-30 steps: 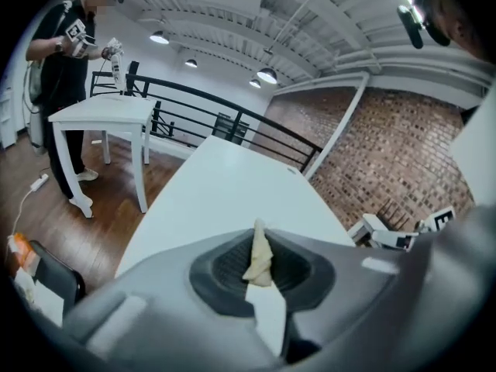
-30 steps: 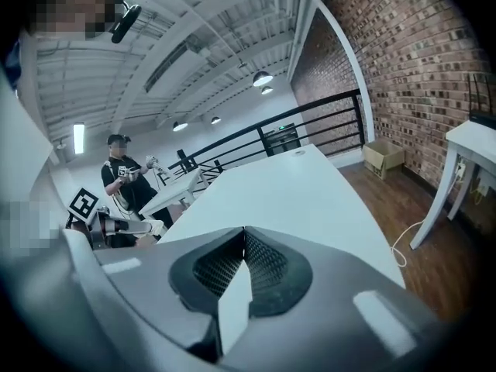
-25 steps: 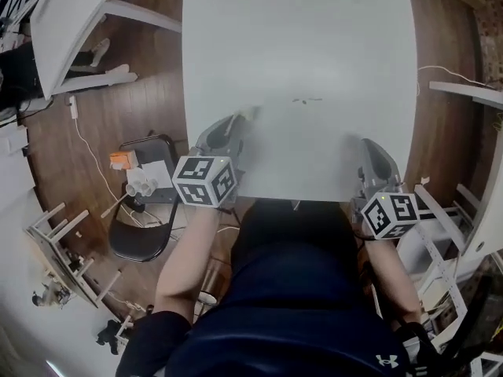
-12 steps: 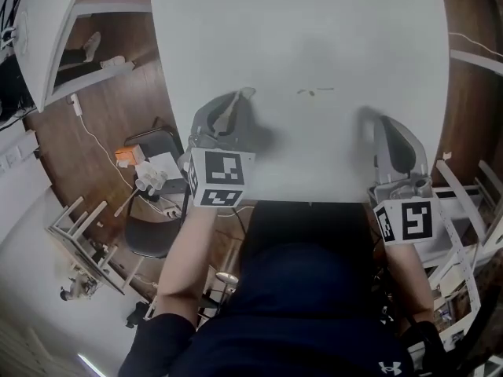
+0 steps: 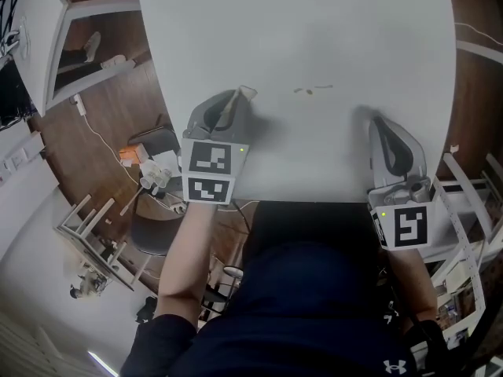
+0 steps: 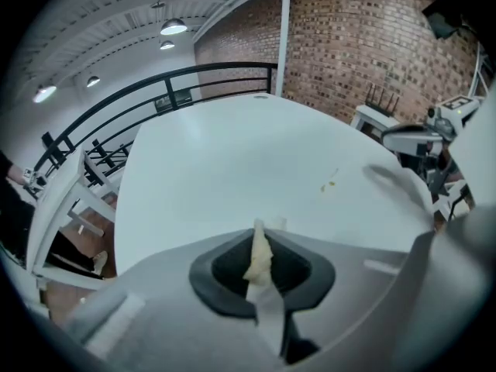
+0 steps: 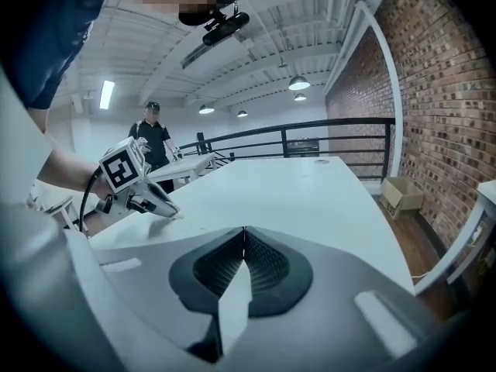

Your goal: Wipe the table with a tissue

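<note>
Now left gripper [image 6: 264,226] pinches crumpled, pale tissue [image 6: 257,260].

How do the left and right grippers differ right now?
1. The left gripper is shut on a tissue that pokes out past its tip. The right gripper is shut on nothing.
2. In the head view, the left gripper reaches a bit farther onto the table than the right gripper.

Shared: both have their jaws together, sit over the table's near edge and point away from the person.
</note>
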{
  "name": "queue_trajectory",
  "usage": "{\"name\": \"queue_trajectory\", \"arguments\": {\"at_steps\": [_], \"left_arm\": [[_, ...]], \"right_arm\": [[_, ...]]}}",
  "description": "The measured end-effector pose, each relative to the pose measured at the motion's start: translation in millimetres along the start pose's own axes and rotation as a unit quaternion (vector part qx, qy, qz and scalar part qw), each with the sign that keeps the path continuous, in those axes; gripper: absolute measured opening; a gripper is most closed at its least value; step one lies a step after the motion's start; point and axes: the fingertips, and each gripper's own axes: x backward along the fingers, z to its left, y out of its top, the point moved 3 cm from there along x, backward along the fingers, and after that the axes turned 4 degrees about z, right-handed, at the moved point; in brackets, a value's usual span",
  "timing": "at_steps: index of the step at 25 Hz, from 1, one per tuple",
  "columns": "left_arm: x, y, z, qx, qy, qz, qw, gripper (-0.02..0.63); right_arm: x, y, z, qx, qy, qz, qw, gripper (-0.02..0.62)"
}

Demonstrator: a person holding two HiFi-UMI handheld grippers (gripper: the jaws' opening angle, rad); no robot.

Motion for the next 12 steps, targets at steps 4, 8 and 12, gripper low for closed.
{"name": "queue_trajectory", "arguments": {"at_steps": [4, 8, 12], "left_arm": [[-3, 6, -6, 0.002, 0.01, 0.005, 0.9999, 0.02], [-4, 9, -11, 0.011, 0.014, 0.003, 0.9998, 0.02], [-7, 14, -20, 0.009, 0.018, 0.007, 0.9998, 0.02]], "right_arm": [[4, -2, -13, 0.002, -0.007, -0.008, 1.0, 0.011], [8, -3, -22, 0.005, -0.01, -0.017, 1.0, 0.011], [11, -7, -28, -0.007, -0.006, -0.013, 1.0, 0.011]]}}
